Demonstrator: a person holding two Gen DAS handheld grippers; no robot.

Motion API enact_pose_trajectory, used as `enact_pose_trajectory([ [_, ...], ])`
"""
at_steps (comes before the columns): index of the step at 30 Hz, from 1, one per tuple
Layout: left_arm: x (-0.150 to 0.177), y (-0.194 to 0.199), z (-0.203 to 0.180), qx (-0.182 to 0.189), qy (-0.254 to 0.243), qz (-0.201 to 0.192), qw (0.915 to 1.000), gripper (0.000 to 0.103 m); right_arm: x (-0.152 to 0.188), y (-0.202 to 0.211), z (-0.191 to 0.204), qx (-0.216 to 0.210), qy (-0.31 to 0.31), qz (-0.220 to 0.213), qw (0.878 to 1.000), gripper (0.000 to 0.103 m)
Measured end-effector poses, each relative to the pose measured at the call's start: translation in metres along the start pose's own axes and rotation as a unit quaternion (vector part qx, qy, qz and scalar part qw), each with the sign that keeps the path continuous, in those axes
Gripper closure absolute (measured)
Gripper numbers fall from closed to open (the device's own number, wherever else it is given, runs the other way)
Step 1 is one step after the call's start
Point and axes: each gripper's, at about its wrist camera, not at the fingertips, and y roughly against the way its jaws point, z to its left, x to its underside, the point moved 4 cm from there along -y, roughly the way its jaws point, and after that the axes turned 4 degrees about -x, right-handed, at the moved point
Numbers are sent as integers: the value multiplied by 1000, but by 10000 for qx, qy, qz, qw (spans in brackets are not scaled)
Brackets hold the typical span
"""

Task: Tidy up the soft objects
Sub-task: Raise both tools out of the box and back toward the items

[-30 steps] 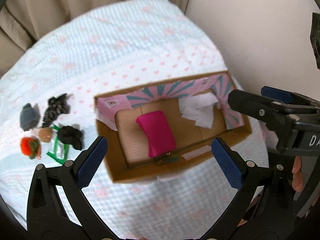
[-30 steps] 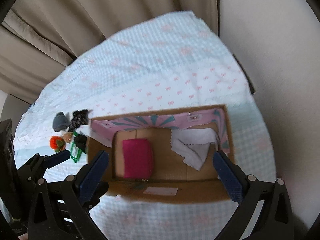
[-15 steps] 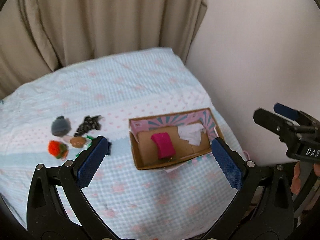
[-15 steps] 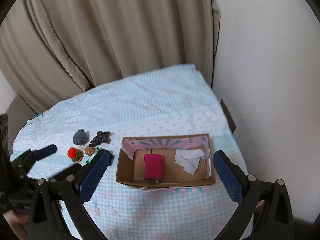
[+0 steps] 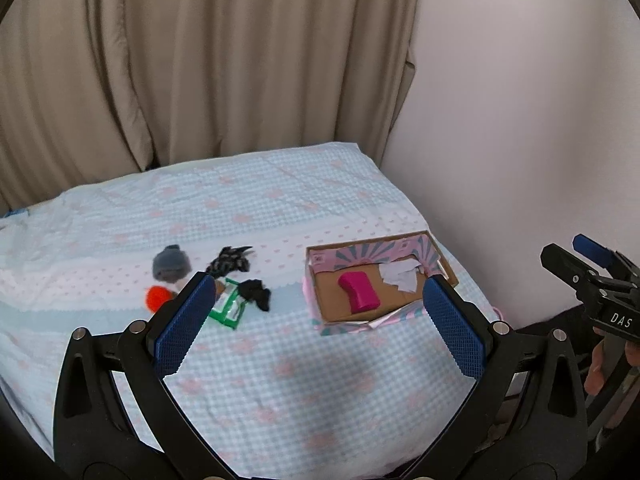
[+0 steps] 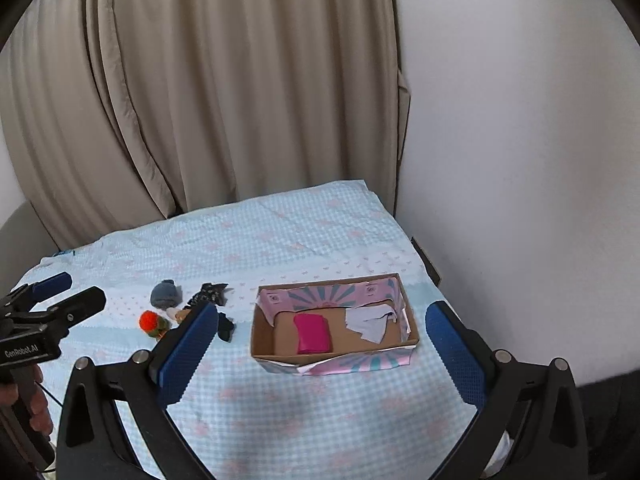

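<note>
A pink-patterned cardboard box [image 5: 437,263] [image 6: 336,362] sits on the bed's right side, holding a magenta folded cloth [image 5: 359,291] [image 6: 313,333] and a white cloth [image 5: 401,274] [image 6: 371,322]. Left of it lie a grey soft piece [image 5: 170,268] [image 6: 164,295], an orange plush [image 5: 157,296] [image 6: 151,322], a black patterned cloth [image 5: 229,262] [image 6: 209,293], a black bundle [image 5: 254,292] [image 6: 225,327] and a green packet [image 5: 227,307]. My left gripper [image 5: 320,328] and right gripper [image 6: 320,344] both hang open and empty, well back from the bed.
The bed [image 5: 256,360] has a pale blue cover with pink marks. Beige curtains [image 5: 180,60] hang behind it and a white wall [image 6: 520,160] stands on its right. A hand [image 6: 36,404] holds the left gripper's handle.
Both grippers pulled up and back from close above the box, so the whole bed and curtains now show. Both stayed open; the objects have not moved.
</note>
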Motion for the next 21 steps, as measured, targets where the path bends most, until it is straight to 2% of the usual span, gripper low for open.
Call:
enact_pose_trajectory([
  [10,5,31,80,-194,59,-246,9995,0,7,17,63,-57,-83,-458,9989,0],
  [14,8,33,123,-303,127,-218,9992,0,7,10,101,-120,-82,-538,9984,0],
  [21,13,21,200,-336,281,-84,9990,0,10,-21,168,-295,-204,-398,9986,0],
])
